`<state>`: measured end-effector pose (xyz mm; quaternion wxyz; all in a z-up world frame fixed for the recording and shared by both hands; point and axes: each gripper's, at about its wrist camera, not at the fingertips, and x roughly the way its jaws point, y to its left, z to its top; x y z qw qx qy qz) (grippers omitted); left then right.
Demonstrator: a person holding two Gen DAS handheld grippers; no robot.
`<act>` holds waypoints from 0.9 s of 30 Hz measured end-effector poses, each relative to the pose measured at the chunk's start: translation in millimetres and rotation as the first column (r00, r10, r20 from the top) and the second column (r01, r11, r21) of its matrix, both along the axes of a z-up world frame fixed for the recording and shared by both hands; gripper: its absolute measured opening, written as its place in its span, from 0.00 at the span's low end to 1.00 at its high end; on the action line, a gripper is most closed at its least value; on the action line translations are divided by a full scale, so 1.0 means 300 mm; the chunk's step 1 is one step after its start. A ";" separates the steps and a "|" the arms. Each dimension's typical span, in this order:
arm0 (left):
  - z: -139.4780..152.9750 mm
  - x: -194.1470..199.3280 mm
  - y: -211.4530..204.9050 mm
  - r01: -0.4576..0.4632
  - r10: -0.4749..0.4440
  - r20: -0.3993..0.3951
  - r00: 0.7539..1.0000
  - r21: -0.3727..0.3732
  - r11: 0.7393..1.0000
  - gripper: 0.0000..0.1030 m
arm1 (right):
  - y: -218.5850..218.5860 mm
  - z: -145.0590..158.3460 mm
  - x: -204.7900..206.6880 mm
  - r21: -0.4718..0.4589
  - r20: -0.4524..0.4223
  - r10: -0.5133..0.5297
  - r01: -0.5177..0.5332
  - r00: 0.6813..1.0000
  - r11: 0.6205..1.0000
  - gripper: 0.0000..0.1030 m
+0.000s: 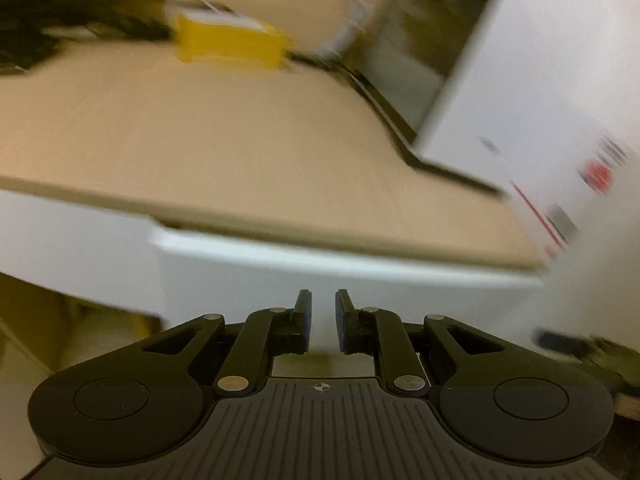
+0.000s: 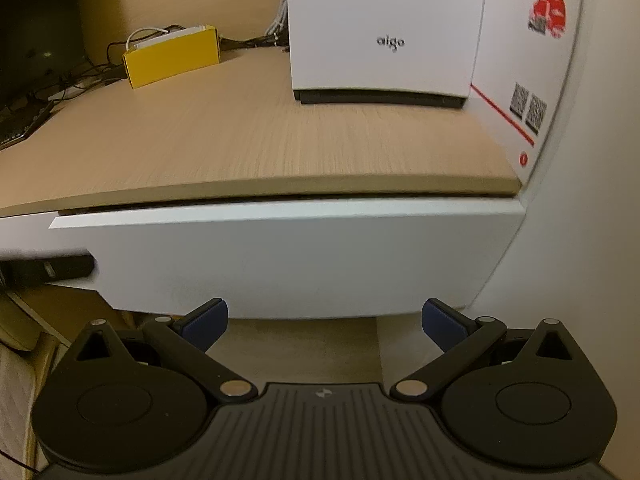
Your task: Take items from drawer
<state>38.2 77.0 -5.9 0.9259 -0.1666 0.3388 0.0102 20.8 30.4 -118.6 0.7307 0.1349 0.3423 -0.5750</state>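
Observation:
The white drawer front (image 2: 280, 256) sits under the edge of a light wooden desk top (image 2: 240, 140), with only a thin dark slit above it, so its inside is hidden. My right gripper (image 2: 324, 312) is open just in front of the drawer's lower edge, nothing between its blue pads. In the blurred left wrist view my left gripper (image 1: 323, 300) faces the same drawer front (image 1: 360, 280), fingers drawn almost together and holding nothing. A dark blurred shape (image 2: 48, 270) shows at the drawer's left edge.
A yellow box (image 2: 172, 58) with cables lies at the back of the desk, and a white "aigo" carton (image 2: 384, 28) stands to its right. A dark monitor (image 2: 36, 40) stands at the far left. Pale floor shows below the drawer.

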 end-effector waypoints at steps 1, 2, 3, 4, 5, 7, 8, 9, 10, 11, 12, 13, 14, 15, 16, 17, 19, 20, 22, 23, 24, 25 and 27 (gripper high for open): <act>0.009 -0.003 0.028 -0.049 0.048 0.018 0.999 0.041 0.998 0.16 | -0.004 0.005 0.006 -0.010 -0.007 0.009 -0.009 1.000 1.000 1.00; 0.014 -0.003 0.051 -0.085 0.084 0.027 0.996 0.070 0.994 0.16 | -0.009 0.010 0.012 -0.019 -0.011 0.017 -0.017 1.000 1.000 1.00; 0.017 0.000 0.080 -0.114 0.112 0.031 0.993 0.087 0.990 0.16 | -0.014 0.014 0.019 -0.025 -0.016 0.029 -0.029 0.999 0.999 1.00; 0.016 0.008 0.110 -0.134 0.132 0.024 0.991 0.090 0.987 0.16 | -0.019 0.017 0.026 -0.027 -0.018 0.037 -0.038 0.999 0.999 1.00; 0.012 0.019 0.136 -0.146 0.146 0.013 0.989 0.083 0.986 0.16 | -0.026 0.018 0.032 -0.024 -0.018 0.042 -0.042 0.999 0.999 1.00; 0.001 0.049 0.187 -0.175 0.176 -0.014 0.984 0.065 0.982 0.16 | -0.046 0.019 0.049 -0.011 -0.019 0.049 -0.050 0.999 0.999 1.00; -0.005 0.063 0.213 -0.194 0.196 -0.024 0.980 0.058 0.979 0.16 | -0.056 0.020 0.059 -0.008 -0.022 0.054 -0.054 0.998 0.999 1.00; -0.008 0.068 0.233 -0.205 0.206 -0.030 0.978 0.053 0.977 0.16 | -0.065 0.023 0.070 -0.007 -0.025 0.058 -0.059 0.998 0.998 1.00; -0.014 0.082 0.254 -0.209 0.210 -0.037 0.977 0.043 0.977 0.16 | -0.076 0.028 0.083 -0.009 -0.026 0.063 -0.063 0.998 0.998 1.00; -0.016 0.094 0.269 -0.204 0.205 -0.044 0.978 0.032 0.978 0.16 | -0.085 0.032 0.094 -0.012 -0.023 0.066 -0.066 0.998 0.998 1.00; -0.023 0.109 0.280 -0.193 0.194 -0.057 0.979 0.024 0.981 0.16 | -0.093 0.035 0.102 -0.016 -0.019 0.067 -0.068 0.998 0.998 1.00; -0.030 0.121 0.288 -0.185 0.186 -0.068 0.980 0.021 0.983 0.16 | -0.105 0.038 0.114 -0.021 -0.016 0.068 -0.068 0.998 0.997 1.00; -0.035 0.133 0.292 -0.180 0.181 -0.078 0.980 0.021 0.983 0.16 | -0.114 0.038 0.123 -0.024 -0.015 0.069 -0.070 0.997 0.997 1.00; -0.040 0.139 0.290 -0.176 0.177 -0.088 0.980 0.023 0.984 0.16 | -0.125 0.038 0.134 -0.028 -0.017 0.072 -0.073 0.997 0.997 1.00; -0.046 0.140 0.289 -0.170 0.172 -0.096 0.980 0.024 0.985 0.16 | -0.134 0.035 0.144 -0.031 -0.022 0.076 -0.077 0.997 0.997 1.00; -0.048 0.145 0.290 -0.168 0.169 -0.101 0.980 0.023 0.986 0.16 | -0.143 0.032 0.156 -0.035 -0.029 0.080 -0.081 0.996 0.996 1.00; -0.056 0.165 0.288 -0.156 0.158 -0.115 0.981 0.026 0.987 0.16 | -0.161 0.025 0.178 -0.041 -0.039 0.086 -0.087 0.996 0.995 1.00; -0.058 0.166 0.284 -0.153 0.155 -0.115 0.981 0.028 0.988 0.16 | -0.169 0.021 0.185 -0.043 -0.042 0.087 -0.088 0.995 0.995 1.00; -0.058 0.176 0.270 -0.156 0.157 -0.119 0.980 0.024 0.988 0.18 | -0.188 0.011 0.204 -0.046 -0.044 0.082 -0.084 0.996 0.995 1.00; -0.058 0.179 0.266 -0.160 0.162 -0.124 0.979 0.022 0.987 0.20 | -0.197 0.007 0.211 -0.048 -0.043 0.078 -0.080 0.996 0.996 1.00; -0.057 0.182 0.265 -0.169 0.170 -0.128 0.977 0.020 0.985 0.21 | -0.208 0.002 0.221 -0.051 -0.041 0.074 -0.076 0.996 0.996 1.00; -0.058 0.185 0.262 -0.181 0.182 -0.133 0.974 0.019 0.983 0.21 | -0.216 -0.003 0.229 -0.054 -0.040 0.073 -0.075 0.997 0.996 1.00; -0.056 0.187 0.259 -0.203 0.202 -0.142 0.969 0.014 0.979 0.22 | -0.227 -0.013 0.238 -0.054 -0.044 0.071 -0.073 0.996 0.996 1.00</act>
